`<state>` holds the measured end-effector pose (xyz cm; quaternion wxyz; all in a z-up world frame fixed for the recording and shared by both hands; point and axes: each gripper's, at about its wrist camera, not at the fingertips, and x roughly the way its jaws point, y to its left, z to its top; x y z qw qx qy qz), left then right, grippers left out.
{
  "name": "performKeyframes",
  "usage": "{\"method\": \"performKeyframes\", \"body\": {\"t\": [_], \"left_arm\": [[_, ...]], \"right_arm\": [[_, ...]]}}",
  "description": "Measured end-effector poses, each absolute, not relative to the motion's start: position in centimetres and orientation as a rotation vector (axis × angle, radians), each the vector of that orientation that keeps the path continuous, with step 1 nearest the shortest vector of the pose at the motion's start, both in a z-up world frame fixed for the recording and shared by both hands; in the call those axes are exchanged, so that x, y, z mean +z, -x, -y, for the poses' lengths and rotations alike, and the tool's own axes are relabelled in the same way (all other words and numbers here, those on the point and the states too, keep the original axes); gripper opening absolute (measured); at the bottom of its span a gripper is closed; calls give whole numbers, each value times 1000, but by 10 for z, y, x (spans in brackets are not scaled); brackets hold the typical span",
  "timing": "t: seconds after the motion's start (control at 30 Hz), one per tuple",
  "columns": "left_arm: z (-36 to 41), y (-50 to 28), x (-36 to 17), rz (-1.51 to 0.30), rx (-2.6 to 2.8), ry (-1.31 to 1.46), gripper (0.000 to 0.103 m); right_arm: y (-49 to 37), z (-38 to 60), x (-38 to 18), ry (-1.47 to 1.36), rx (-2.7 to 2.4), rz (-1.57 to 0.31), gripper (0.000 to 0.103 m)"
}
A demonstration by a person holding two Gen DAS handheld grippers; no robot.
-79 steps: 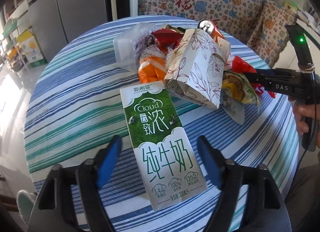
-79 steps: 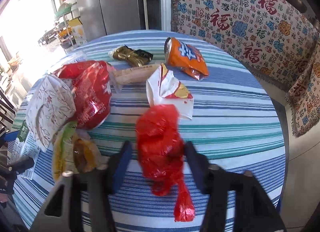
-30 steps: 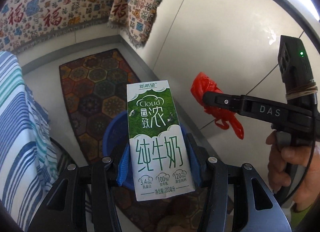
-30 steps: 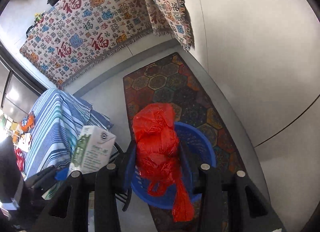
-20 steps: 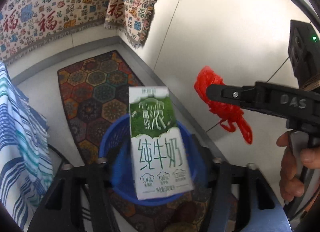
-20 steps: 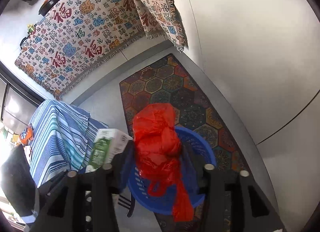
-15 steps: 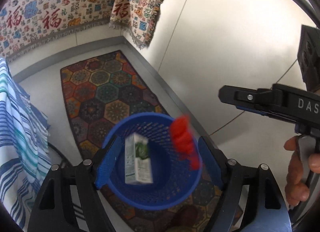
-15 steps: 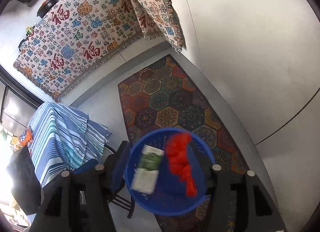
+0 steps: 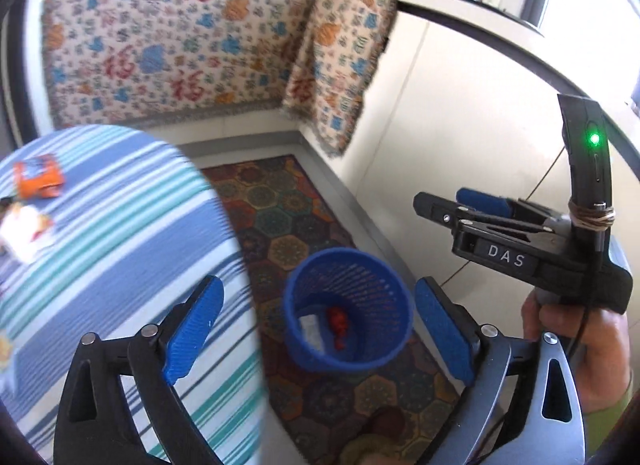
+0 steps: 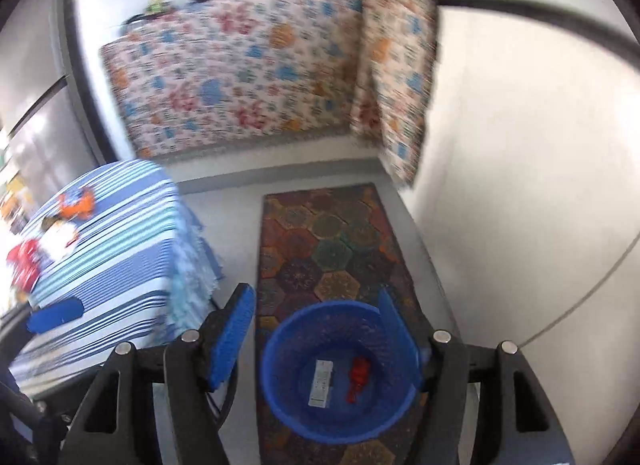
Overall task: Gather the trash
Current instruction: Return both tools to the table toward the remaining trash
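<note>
Both my left tongs and right tongs hang apart and empty above the blue basket on the patterned rug; milk carton and red bag lie inside; remaining wrappers wait on the striped bench; I'd swing back wide of its draped edge, floor open between.

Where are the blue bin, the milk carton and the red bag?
blue bin (image 10: 280, 349): right wrist view, on its inner left wall.
milk carton (image 10: 322, 383): right wrist view, middle of its upturned face.
red bag (image 10: 359, 377): right wrist view, middle of the crumpled plastic.
</note>
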<state>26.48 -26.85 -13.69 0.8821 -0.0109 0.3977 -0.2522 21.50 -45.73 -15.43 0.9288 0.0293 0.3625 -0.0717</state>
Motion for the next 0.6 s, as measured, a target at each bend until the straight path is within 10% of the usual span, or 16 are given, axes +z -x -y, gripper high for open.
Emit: {"method": "performKeyframes", "body": {"t": [0.6], "left_arm": [[25,-197,-168,-890,23,79,97]], "right_arm": [[-214,207,-180,195,369,-744,66]]}}
